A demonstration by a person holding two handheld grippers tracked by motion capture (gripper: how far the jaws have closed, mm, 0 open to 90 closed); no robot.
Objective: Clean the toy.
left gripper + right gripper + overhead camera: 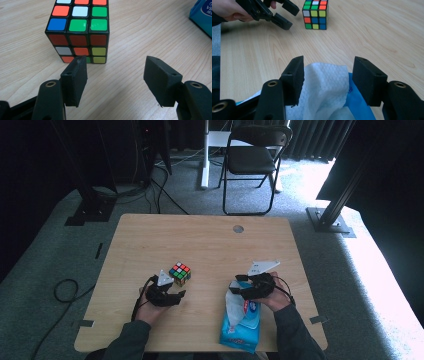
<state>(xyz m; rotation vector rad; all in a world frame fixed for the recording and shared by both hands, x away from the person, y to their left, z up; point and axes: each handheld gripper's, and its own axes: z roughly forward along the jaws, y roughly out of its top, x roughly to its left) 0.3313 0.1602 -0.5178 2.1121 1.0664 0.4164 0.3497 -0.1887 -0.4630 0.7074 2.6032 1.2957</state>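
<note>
At the five o'clock corner of the desk (150,235), the right tongs (239,287) are hovering over a blue pack of wet wipes (241,327), their jaws standing apart on either side of a white wipe (324,85) that is sticking up out of the pack's opening. In the right gripper view one jaw is lying against the wipe's edge while the other is standing clear of it, so the sheet is sitting between the jaws without being pinched. The step in hand appears to be drawing that wipe out: it is probably best done by closing low on the bunched part of the sheet, not on its thin tip, and pulling straight up and away so that the pack is not lifting with it. Toward nine o'clock from the pack, the left tongs (172,295) are resting wide and empty, just short of the colour cube (180,273), which is sitting untouched near the desk's middle; that hand could usefully be steadying the pack.
</note>
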